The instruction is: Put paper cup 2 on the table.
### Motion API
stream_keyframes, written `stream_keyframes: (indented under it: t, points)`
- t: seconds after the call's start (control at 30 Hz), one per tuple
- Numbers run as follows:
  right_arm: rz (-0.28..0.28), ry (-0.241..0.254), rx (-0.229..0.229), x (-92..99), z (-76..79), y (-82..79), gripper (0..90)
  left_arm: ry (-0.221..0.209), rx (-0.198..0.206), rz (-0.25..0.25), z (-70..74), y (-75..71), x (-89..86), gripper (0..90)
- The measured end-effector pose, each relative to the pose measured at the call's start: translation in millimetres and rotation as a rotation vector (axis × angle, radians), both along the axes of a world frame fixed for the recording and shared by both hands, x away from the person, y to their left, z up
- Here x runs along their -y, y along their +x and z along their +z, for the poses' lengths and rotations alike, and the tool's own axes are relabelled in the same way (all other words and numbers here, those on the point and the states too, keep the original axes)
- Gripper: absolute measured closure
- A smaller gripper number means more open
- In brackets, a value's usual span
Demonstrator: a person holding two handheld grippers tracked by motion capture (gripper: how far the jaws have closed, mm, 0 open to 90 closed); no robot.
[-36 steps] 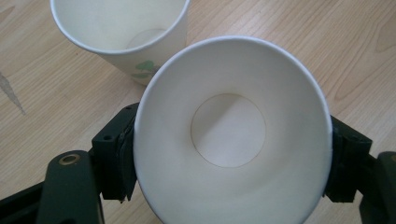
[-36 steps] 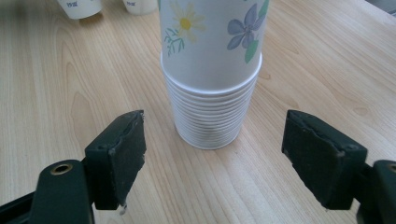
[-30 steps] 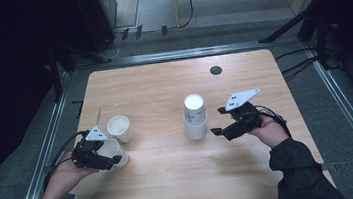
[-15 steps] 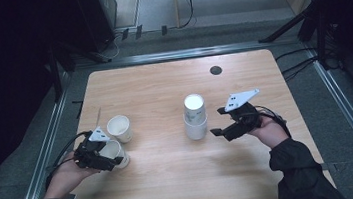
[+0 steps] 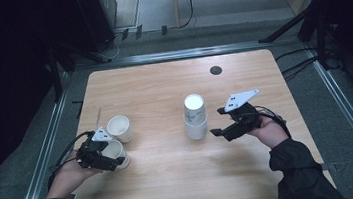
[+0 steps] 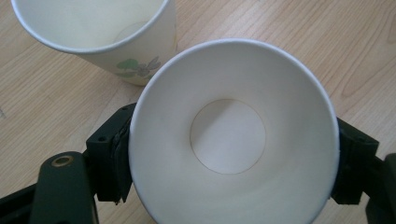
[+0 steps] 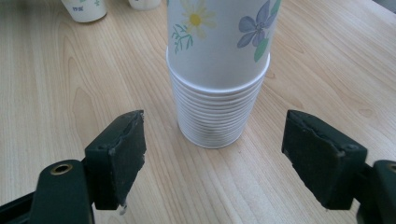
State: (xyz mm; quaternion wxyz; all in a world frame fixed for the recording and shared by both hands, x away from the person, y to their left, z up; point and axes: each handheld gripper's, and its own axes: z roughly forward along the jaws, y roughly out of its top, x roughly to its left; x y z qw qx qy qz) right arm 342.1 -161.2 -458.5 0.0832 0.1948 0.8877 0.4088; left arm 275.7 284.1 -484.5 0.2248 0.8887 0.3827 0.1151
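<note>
While the left gripper (image 5: 113,159) is easing its jaws around an upright white paper cup (image 6: 233,135) near the tabletop's left edge, the right gripper (image 7: 224,158) is waiting, jaws apart, before the inverted flowered cup stack (image 7: 219,79)

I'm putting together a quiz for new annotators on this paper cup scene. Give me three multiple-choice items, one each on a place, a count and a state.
1. Where does the stack of cups stand?
A. Near the middle of the table
B. On the floor
C. At the table's far left corner

2. How many single cups stand on the left, apart from the stack?
A. One
B. Two
C. Four

3. How is the right claw?
A. Shut on the stack
B. Holding a spoon
C. Open, with the stack ahead of it and untouched

Answers:
1 A: the high view shows the stack mid-table.
2 B: one cup stands free, the other cup sits between the jaws of the left claw.
3 C: in the right gripper view the jaws stand wide, short of the stack.
</note>
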Motion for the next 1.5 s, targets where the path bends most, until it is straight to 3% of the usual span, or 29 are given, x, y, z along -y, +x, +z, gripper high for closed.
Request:
stream_keyframes:
  t: [0.37,0.8,1.07,1.23,1.5]
  points:
    - [0.006,-0.006,0.0,-1.2,-0.7,-0.4,22.0,-0.008,0.0,-0.015,1.0,0.1,4.8,14.9]
    - [0.015,-0.02,-0.004,-3.8,-2.2,-1.5,22.0,-0.086,0.03,-0.002,15.7,-2.1,-0.8,13.0]
    - [0.026,-0.03,-0.002,-5.2,-3.0,-2.2,22.0,-0.191,0.049,0.027,28.5,-2.7,-8.3,12.9]
    - [0.029,-0.035,-0.008,-6.3,-3.5,-2.9,22.0,-0.216,0.068,0.041,34.5,-3.3,-9.3,13.0]
    - [0.034,-0.041,-0.004,-7.1,-3.6,-3.9,21.9,-0.217,0.091,0.041,41.8,-4.3,-3.0,13.0]
